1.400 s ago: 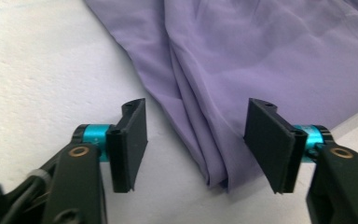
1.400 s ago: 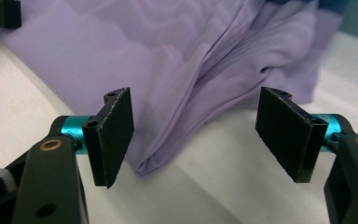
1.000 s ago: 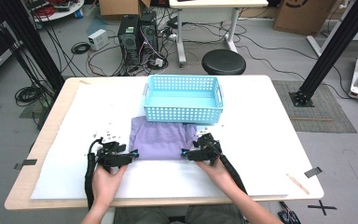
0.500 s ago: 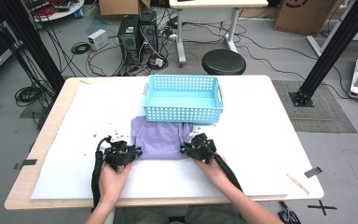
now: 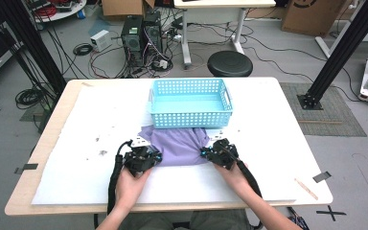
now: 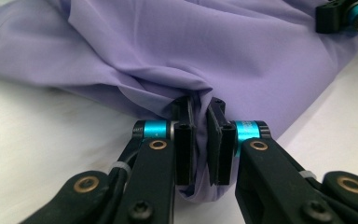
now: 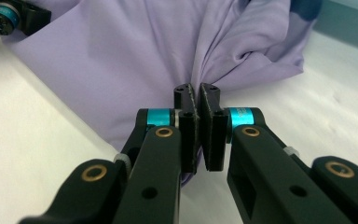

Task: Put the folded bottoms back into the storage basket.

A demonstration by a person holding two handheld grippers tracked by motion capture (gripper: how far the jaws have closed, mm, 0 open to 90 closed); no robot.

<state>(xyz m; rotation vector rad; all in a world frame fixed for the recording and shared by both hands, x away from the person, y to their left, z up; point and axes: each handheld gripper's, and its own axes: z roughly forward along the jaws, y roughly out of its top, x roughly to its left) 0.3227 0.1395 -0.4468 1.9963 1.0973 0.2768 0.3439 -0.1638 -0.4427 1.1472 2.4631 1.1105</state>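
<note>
The left hand-held gripper (image 6: 198, 135) has just been closing and now pinches a bunched fold of the purple cloth (image 6: 177, 46) between its black pads; a tongue of fabric hangs out below the jaws, and what lies inside the pinch is hidden. The right hand-held gripper (image 7: 199, 126) has likewise just closed, clamped on the cloth's gathered near corner, with folds fanning away from the tips. In the high view the left hand-held gripper (image 5: 146, 158) sits at the cloth's near left edge and the right hand-held gripper (image 5: 215, 154) at its near right edge, the cloth (image 5: 177, 143) stretched between them. Its far part runs up to the blue basket (image 5: 190, 118), whose wall cuts it off from sight. The white sheet on the desk (image 5: 86, 124) lies bare to the left, right and near side of both hands
</note>
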